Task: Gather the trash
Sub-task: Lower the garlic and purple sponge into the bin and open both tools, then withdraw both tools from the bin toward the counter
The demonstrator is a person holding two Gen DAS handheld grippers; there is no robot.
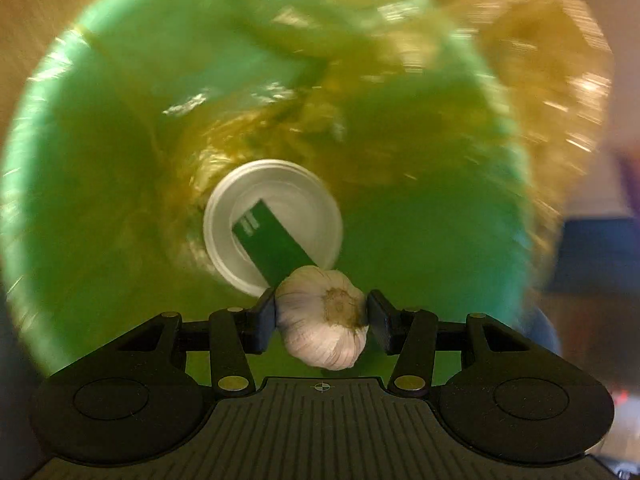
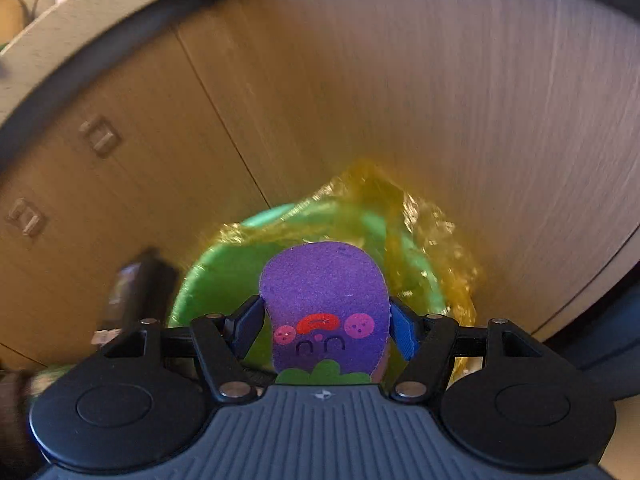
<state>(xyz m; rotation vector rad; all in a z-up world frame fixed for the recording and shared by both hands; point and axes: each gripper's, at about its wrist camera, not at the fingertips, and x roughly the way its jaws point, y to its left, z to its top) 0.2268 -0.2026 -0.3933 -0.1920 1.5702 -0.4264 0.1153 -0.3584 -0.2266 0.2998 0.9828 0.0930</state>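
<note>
The left tongs (image 1: 321, 312) point steeply down into the mouth of a green bin (image 1: 72, 208), so the drop spot lies straight ahead and below them. Their pads press on either side of a garlic bulb (image 1: 324, 316), root end facing the camera, its papery white skin ribbed with faint purple streaks. Beneath it, at the bottom of the bin, sits a white round lid or cup (image 1: 224, 216) with a flat dark green packet (image 1: 272, 244) lying slantwise across it. A crinkly, glossy yellow bag (image 1: 532, 92) lines the bin and bunches over its far rim.

The right tongs (image 2: 326, 324) stand about mid-width and are closed on a purple sponge (image 2: 324, 280), a soft, grainy piece with a rounded top, a printed cartoon face and a green fringe at its base. Its long axis runs forward along the fingers. From here the bin (image 2: 200, 276) is ahead and lower, in front of pale wooden cupboard doors (image 2: 120, 160), so the sponge is not yet over the opening.

The left hand looks nearer; I judge the garlic is ready to drop first.
</note>
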